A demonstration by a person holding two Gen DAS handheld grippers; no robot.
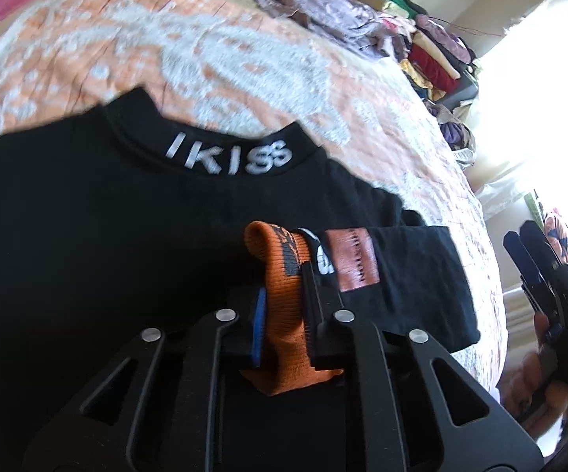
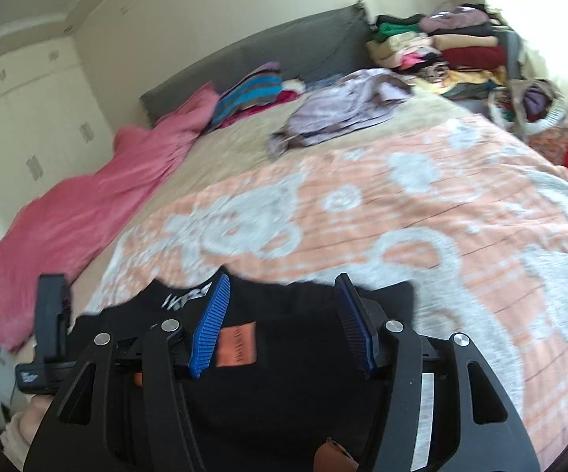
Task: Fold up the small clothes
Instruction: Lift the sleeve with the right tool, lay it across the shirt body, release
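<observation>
We are over the bed (image 2: 421,212), its peach-and-white blanket spread wide, a pink cover along one side and piles of clothes (image 2: 441,51) stacked by the headboard; on the near edge lies our piece, the black top (image 1: 87,255) with white lettering on its collar, flat on the blanket, one sleeve (image 1: 421,275) folded across with an orange patch showing; the left gripper (image 1: 284,275) is clamped tight on the orange cuff (image 1: 280,314), pads pinching the ribbed fabric; the right gripper (image 2: 280,322) hangs above the top with its blue pads apart and nothing between them. For a clean fold, we judge, the cuff wants carrying low and straight across the chest, the free claw pinning the shoulder so the body does not drag; set it down flat before letting go.
</observation>
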